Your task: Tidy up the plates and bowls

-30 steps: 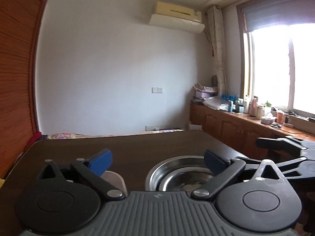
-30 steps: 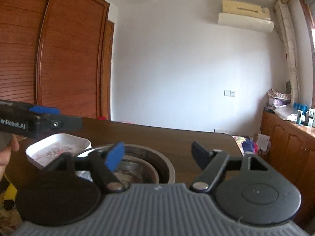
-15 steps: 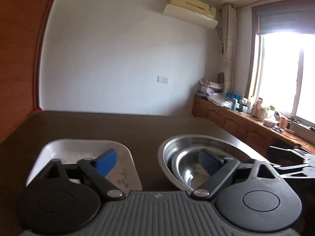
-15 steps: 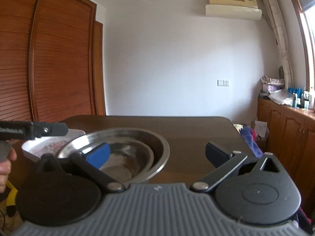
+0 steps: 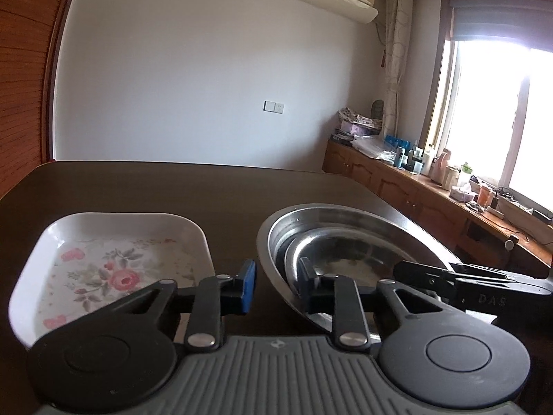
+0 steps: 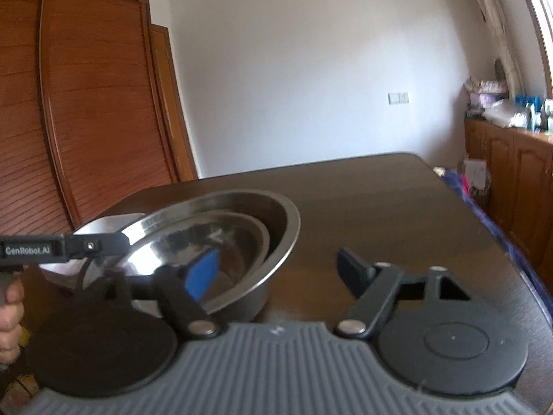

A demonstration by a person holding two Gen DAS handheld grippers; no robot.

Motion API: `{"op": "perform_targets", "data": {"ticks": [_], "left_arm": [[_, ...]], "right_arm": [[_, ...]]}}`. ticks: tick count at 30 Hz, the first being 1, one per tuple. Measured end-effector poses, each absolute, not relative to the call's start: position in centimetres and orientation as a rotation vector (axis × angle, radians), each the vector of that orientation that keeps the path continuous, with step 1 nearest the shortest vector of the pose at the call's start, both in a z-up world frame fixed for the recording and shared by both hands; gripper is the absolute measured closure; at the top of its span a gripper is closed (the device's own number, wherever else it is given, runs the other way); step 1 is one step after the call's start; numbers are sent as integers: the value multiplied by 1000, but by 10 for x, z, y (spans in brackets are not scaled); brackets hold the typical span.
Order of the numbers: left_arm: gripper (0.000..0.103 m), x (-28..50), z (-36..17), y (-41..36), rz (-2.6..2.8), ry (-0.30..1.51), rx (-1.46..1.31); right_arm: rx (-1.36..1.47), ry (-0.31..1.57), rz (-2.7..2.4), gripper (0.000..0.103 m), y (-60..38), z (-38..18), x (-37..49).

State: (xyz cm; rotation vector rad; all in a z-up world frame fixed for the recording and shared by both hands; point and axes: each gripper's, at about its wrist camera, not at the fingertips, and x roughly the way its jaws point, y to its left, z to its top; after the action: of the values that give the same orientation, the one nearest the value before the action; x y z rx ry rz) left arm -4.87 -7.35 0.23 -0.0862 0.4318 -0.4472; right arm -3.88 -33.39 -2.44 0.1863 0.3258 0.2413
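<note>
Sitting at the left of the dark table (image 5: 172, 190) is the white flowered plate (image 5: 114, 259). Just beside it, the left tool (image 5: 276, 282) is straddling the near rim of the big steel bowl (image 5: 345, 214), which is holding a smaller steel bowl (image 5: 345, 252). Its jaws have just been closing, but a sliver of table is showing between blue pad and wall, so it is gripping nothing. Further right, the right tool (image 6: 276, 271) has been closing too and is also released, one pad hanging inside that big bowl and the other well clear outside.

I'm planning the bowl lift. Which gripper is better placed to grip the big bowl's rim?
Left. The left gripper has just been closing, with the rim of the big bowl between its narrow jaws. The right gripper, also closing, straddles it far wider.
</note>
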Motion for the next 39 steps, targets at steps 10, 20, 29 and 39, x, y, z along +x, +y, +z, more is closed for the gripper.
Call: {"op": "perform_targets", "data": {"ticks": [10, 20, 29, 39], "left_arm": [[72, -48, 2, -75, -446, 438, -92], [72, -49, 4, -74, -431, 439, -103], [72, -54, 14, -72, -424, 404, -102], [72, -59, 32, -52, -388, 368, -102]], "right_arm": [[196, 340, 259, 73, -330, -22, -38], [204, 333, 230, 77, -325, -20, -46], [203, 304, 225, 77, -326, -11, -49], [189, 274, 254, 77, -316, 2, -44]]}}
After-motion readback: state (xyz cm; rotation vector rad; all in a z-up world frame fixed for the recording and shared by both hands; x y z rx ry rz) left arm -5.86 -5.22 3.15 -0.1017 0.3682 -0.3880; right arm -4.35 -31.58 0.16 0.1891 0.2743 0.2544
